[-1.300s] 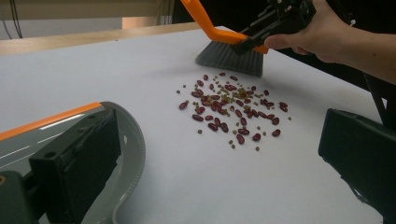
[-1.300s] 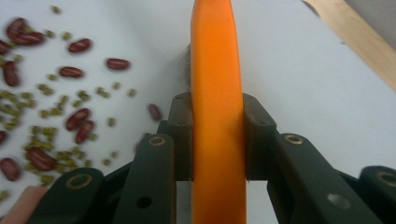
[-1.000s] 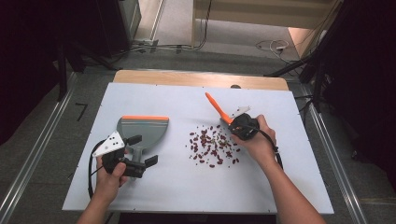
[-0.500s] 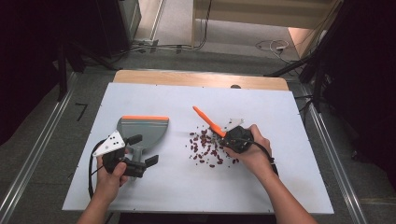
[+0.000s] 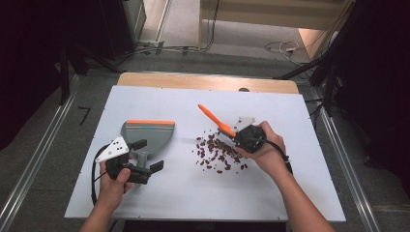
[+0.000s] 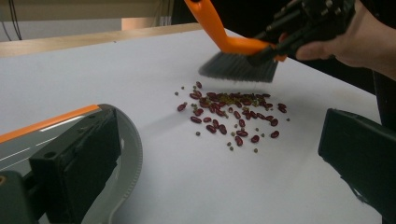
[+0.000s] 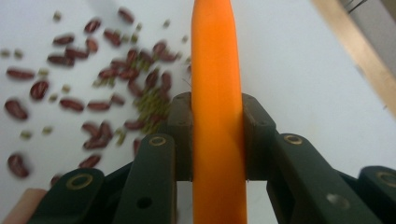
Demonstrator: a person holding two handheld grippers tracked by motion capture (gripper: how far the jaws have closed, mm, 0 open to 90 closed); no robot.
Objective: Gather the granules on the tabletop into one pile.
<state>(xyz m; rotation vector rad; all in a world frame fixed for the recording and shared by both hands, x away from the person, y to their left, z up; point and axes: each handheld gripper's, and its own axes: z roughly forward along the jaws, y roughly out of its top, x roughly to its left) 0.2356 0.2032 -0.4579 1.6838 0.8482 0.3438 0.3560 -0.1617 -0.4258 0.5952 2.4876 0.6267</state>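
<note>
– Where's the brush?
– I've got my right gripper point(image 5: 241, 137) jaws pinching the orange plastic brush point(image 6: 236, 56) handle, bristles just above the scattered red beans point(image 5: 218, 152).
– And left?
– Left gripper point(image 5: 145, 157) jaws look spread around the grey dustpan point(image 5: 147, 134) handle, left of the beans on the white desk point(image 5: 193, 193).

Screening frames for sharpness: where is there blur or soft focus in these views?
High view: evenly lit and a little soft overall. Left gripper view: the beans are sharp, while the brush bristles look smeared and the near dustpan is out of focus. Right gripper view: the brush handle is fairly sharp; the beans behind it are blurred.
</note>
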